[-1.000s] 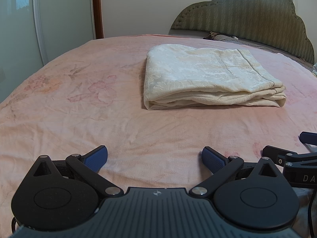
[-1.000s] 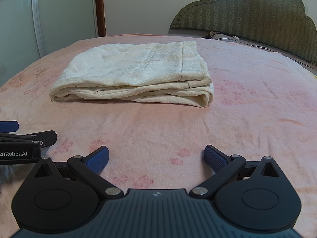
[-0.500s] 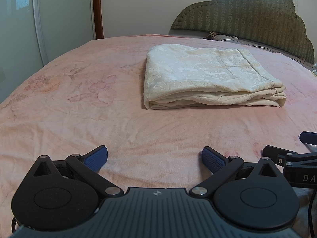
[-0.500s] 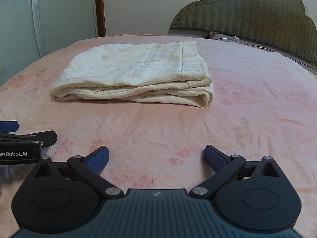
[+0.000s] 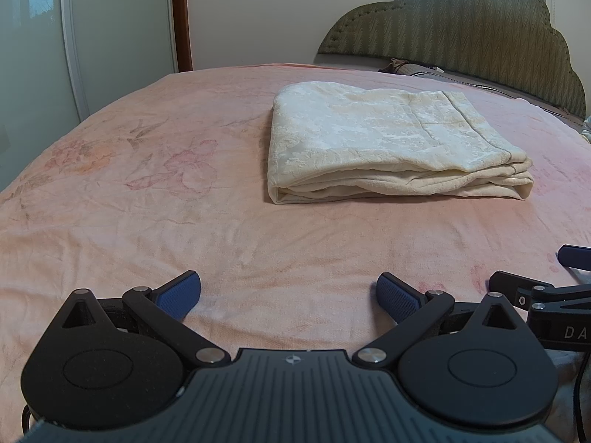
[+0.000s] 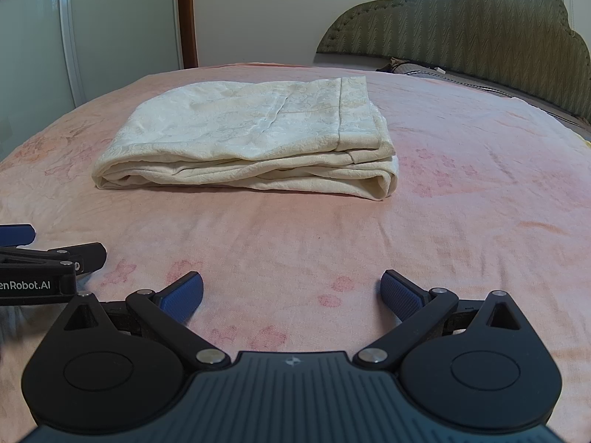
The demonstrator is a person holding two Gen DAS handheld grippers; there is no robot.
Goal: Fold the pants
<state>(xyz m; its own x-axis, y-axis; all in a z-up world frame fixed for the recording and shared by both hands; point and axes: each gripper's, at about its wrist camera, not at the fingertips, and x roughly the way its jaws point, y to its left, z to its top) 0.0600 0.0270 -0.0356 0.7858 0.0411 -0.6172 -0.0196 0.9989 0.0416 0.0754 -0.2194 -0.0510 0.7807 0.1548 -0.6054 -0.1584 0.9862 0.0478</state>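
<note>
The cream patterned pants (image 5: 388,144) lie folded into a flat rectangular stack on the pink bed, right of centre in the left wrist view and left of centre in the right wrist view (image 6: 251,136). My left gripper (image 5: 290,295) is open and empty, low over the bed, well short of the pants. My right gripper (image 6: 291,295) is also open and empty, near the bed's front. Each gripper shows at the edge of the other's view: the right one (image 5: 546,280) and the left one (image 6: 51,254).
The pink floral bedspread (image 5: 147,192) covers the whole bed. A green padded headboard (image 6: 461,26) stands at the back right. White wardrobe doors (image 5: 92,37) and a brown door frame stand at the back left.
</note>
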